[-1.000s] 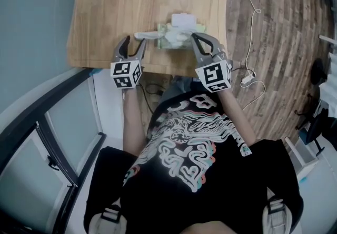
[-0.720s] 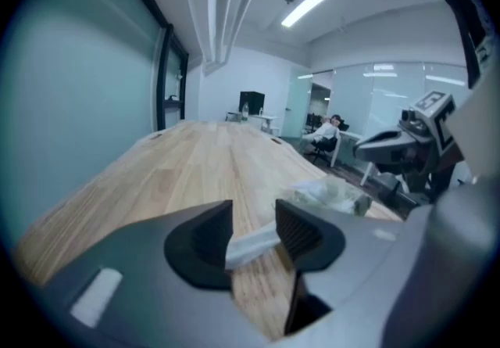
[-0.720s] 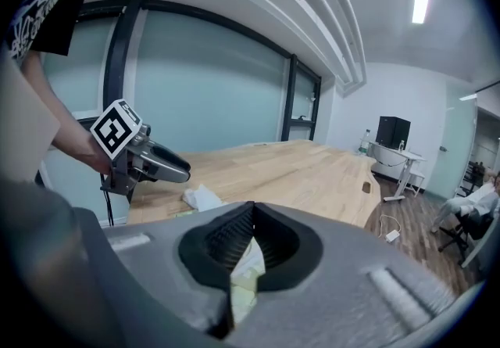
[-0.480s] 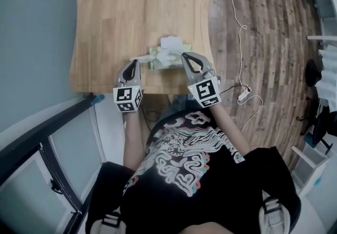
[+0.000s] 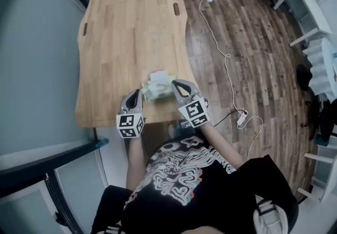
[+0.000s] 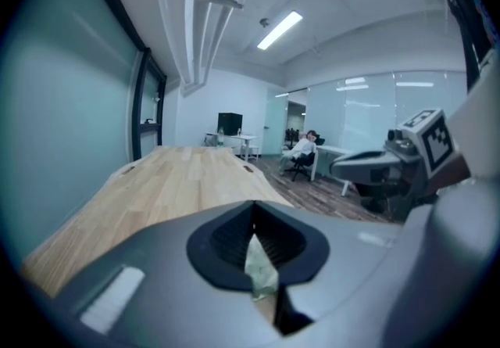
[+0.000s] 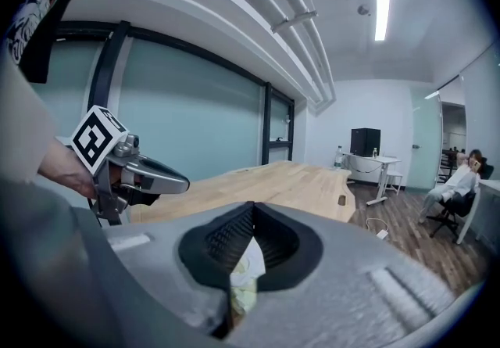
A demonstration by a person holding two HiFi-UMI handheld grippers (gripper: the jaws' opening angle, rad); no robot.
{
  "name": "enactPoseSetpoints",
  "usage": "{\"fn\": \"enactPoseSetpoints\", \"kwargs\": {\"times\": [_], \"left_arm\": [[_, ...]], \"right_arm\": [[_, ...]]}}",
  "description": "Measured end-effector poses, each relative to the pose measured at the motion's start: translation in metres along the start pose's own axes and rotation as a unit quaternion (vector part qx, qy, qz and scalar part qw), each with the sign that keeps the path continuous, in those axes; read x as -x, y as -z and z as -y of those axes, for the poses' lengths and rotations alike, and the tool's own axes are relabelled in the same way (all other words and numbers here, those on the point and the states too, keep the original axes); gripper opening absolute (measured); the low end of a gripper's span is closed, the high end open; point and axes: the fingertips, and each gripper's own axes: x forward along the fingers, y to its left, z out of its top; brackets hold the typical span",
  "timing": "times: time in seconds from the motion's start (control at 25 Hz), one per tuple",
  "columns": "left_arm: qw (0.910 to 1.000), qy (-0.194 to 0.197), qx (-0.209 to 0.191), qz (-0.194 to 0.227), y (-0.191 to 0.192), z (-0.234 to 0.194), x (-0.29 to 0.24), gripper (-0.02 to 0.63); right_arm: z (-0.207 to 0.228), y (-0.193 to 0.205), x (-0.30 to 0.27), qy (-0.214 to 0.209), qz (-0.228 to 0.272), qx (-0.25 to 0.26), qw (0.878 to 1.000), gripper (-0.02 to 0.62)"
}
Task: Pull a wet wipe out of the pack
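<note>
Left gripper (image 5: 135, 94), jaws pressed together, pinches the wipe (image 6: 261, 274), and right gripper (image 5: 177, 85) pinches the pack (image 5: 157, 89), located at frame centre near the table (image 5: 126, 28) lower edge.

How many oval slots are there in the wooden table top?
2. One slot lies near the left edge of the table, the other slot near its right edge. The far end is cut off, so more may be hidden.
</note>
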Motion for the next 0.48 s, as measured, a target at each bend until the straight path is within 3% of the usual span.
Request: {"fn": "enactPoseSetpoints", "kwargs": {"times": [0.2, 0.48], "left_arm": [[0.9997, 0.018, -0.003, 0.016, -0.024, 0.025, 0.012, -0.011], [0.9986, 0.042, -0.024, 0.023, -0.034, 0.059, 0.023, -0.011]], "right_arm": [[0.002, -0.015, 0.031, 0.03, 0.015, -0.009, 0.999, 0.0], [-0.007, -0.019, 0.063, 0.038, 0.02, -0.011, 0.999, 0.0]]}}
